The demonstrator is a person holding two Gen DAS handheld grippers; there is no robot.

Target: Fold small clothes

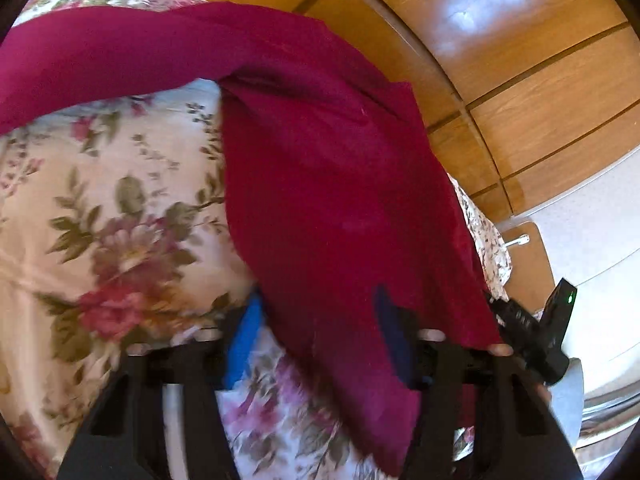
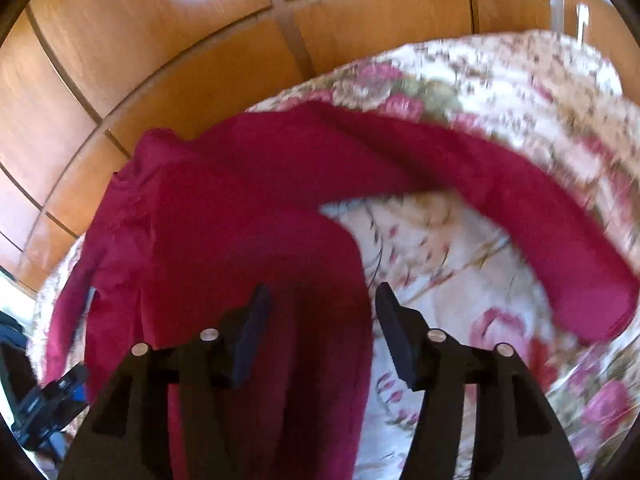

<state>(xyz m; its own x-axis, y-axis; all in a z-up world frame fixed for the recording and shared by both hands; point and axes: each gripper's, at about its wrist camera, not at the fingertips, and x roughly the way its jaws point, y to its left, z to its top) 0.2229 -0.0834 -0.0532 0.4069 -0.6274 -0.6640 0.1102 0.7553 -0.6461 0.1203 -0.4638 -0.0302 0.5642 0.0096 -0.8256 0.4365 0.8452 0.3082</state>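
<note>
The red garment (image 2: 256, 216) lies spread on the flowered bedcover (image 2: 460, 248), fold just starting; the right gripper (image 2: 320, 312) is spread over it, the left gripper (image 1: 316, 320) unclear under cloth; next, pinch an edge.

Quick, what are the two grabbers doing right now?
Left gripper: red garment drapes between its fingers; grip cannot be told.
Right gripper: open, holding nothing, above the garment.

Crimson garment (image 2: 248, 208) on floral bedspread (image 1: 100, 200)

Left claw (image 1: 316, 332) jaws parted, right claw (image 2: 320, 320) jaws apart, both angled downward
</note>
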